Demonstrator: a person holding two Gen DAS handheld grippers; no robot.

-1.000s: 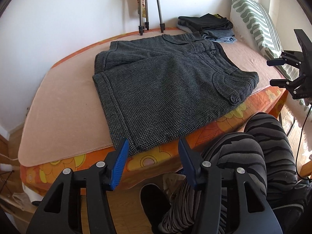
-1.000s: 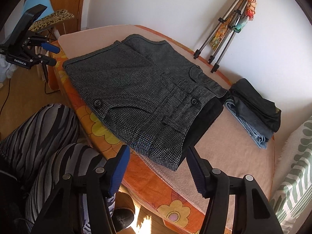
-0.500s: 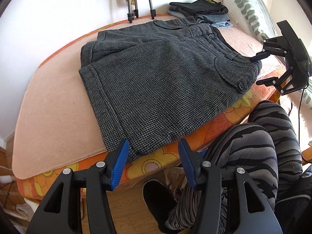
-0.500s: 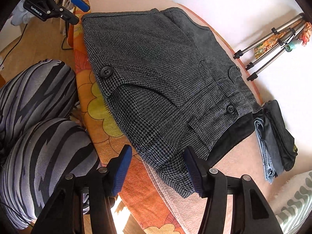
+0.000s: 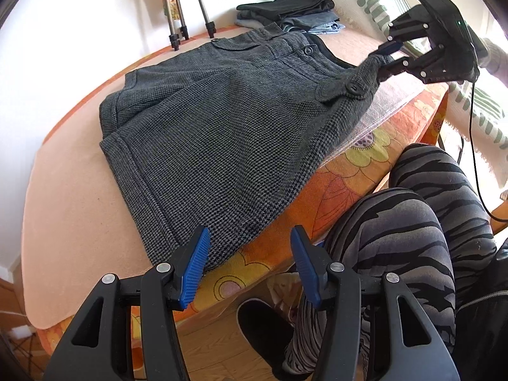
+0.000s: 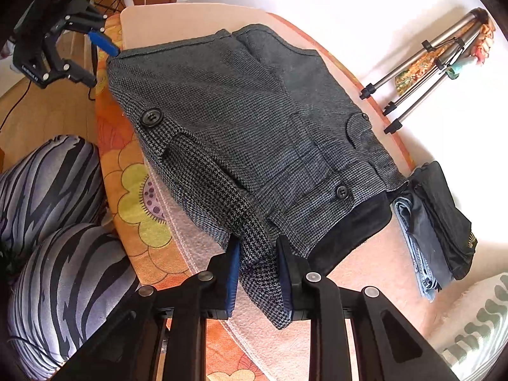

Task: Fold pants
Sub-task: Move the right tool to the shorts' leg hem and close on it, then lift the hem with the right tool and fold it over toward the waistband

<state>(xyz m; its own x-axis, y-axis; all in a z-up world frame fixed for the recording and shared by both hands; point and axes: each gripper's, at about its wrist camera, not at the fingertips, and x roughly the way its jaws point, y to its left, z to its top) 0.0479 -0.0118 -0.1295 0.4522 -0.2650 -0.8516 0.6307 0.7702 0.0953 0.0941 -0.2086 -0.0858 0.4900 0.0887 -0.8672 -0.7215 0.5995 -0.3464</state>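
Note:
Dark grey houndstooth shorts (image 5: pixel 228 120) lie flat on a pink blanket over a flowered table; they also show in the right wrist view (image 6: pixel 254 133). My right gripper (image 6: pixel 258 281) is shut on the near waistband corner and lifts it slightly; it shows from outside in the left wrist view (image 5: pixel 385 58). My left gripper (image 5: pixel 250 266) is open, its blue pads either side of the near hem corner, just off the table's front edge. It shows in the right wrist view (image 6: pixel 95 60), still apart from the cloth.
A pile of folded clothes (image 5: pixel 292 9) lies at the far end of the table, also in the right wrist view (image 6: pixel 435 222). Tripod legs (image 5: pixel 181 22) stand at the wall. A striped cushion (image 5: pixel 374 3) lies at the right. The person's striped legs (image 5: pixel 412 222) are below the table edge.
My right gripper has moved in and shut on the waistband corner, raising it. My left gripper has come closer to the hem corner and stays open.

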